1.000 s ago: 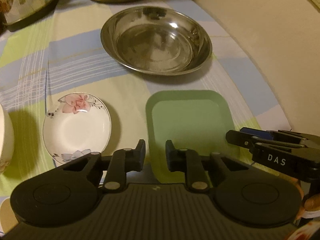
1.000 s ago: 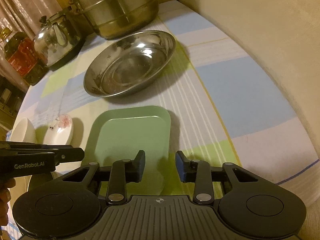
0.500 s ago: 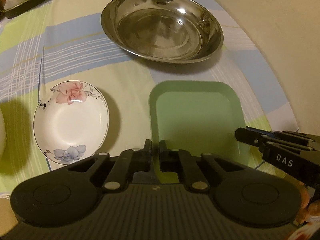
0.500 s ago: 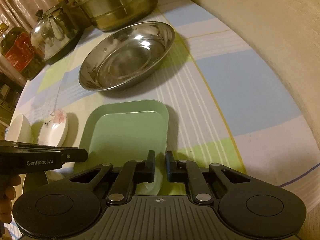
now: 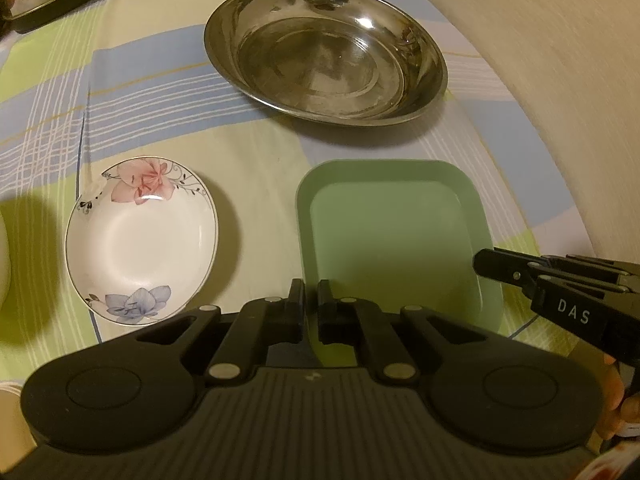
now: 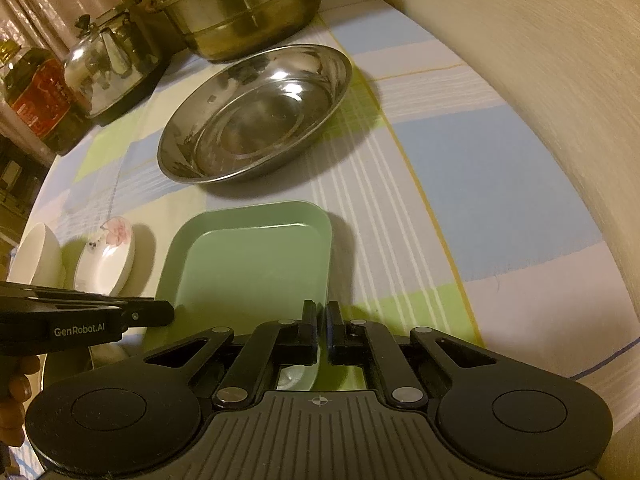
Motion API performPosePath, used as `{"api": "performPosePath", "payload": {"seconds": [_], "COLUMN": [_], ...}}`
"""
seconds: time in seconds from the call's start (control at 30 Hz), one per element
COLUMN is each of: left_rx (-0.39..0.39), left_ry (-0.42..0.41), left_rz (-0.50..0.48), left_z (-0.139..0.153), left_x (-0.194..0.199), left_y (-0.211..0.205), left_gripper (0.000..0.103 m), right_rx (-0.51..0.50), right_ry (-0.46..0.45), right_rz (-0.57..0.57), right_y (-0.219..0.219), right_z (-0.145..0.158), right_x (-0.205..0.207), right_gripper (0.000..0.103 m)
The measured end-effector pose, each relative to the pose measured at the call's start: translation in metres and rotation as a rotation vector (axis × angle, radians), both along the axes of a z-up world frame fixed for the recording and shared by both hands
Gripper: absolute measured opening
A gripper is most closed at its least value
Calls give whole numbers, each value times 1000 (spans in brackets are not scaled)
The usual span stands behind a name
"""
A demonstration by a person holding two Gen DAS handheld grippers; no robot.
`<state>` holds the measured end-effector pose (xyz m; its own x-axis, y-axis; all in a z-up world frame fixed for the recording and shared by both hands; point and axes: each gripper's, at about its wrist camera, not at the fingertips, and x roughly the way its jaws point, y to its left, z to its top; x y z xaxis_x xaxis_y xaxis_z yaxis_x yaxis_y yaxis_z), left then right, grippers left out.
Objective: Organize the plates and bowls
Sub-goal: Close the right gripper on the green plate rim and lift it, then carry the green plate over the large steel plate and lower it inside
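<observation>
On the checked tablecloth (image 5: 168,92), by view and clock face:

Green tray: a square green tray (image 5: 394,232) lies flat at the near middle of the cloth; in the right wrist view (image 6: 256,264) it sits just ahead of the fingers, toward 11 o'clock.

Left gripper: the left gripper (image 5: 311,304) has its jaws drawn together on the tray's near left rim, the thin edge running between them; seen side-on from the right wrist view (image 6: 160,314) its tip reaches the tray's left edge at 9 o'clock.

Right gripper: the right gripper (image 6: 322,320) has its jaws drawn together on the tray's near right rim; from the left wrist view (image 5: 496,262) its black tip meets the tray's right edge at 3 o'clock.

Steel dish: a wide steel dish (image 5: 326,50) rests beyond the tray at 12 o'clock, apart from it (image 6: 256,114).

Flowered saucer: a white saucer with pink and blue flowers (image 5: 142,240) lies at 9 o'clock of the tray, near but not touching (image 6: 106,260).

White bowl: a plain white bowl (image 6: 36,258) stands just left of the saucer.

Far end: a steel pot (image 6: 236,4) stands at 12 o'clock, a kettle (image 6: 106,64) at 10 o'clock, and a bottle with a red label (image 6: 34,96) beside it.

Hand: fingers (image 6: 18,384) show under the left gripper's handle at 8 o'clock.
</observation>
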<state>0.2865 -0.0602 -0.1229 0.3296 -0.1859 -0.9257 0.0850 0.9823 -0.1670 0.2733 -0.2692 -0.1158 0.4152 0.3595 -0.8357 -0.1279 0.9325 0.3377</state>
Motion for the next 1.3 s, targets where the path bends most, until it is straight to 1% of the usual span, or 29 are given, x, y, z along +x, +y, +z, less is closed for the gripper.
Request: {"api": "performPosePath", "payload": {"seconds": [0.13,0.37,0.5,0.73,0.93,1.13,1.3], "left_rx": [-8,-23,-26,-23,6,5,21], "left_ry": [-18,-61,-98,-161,-194,-191,-189], "left_rz": [6,15,27,54,86,131,152], "left_z": [9,29,43,60,62,55,45], "left_x": [-2,-3,0,22,51,85,108], "left_y": [1,1,2,3,3,4,1], "left_gripper": [5,5,5,5,5,5,5], "right_rx": [-5,20,28,43,36,30,18], "right_ry": [-17,-35,-55,-112,-160,-176,-181], "right_rz": [12,0,-1,15,37,57,65], "right_y": [0,-5,-6,-5,2,9,15], "right_z": [7,22,31,48,52,46,39], "right_x": [0,5,13,35,68,105,134], "right_gripper": [4,4,4,4,4,4,4]}}
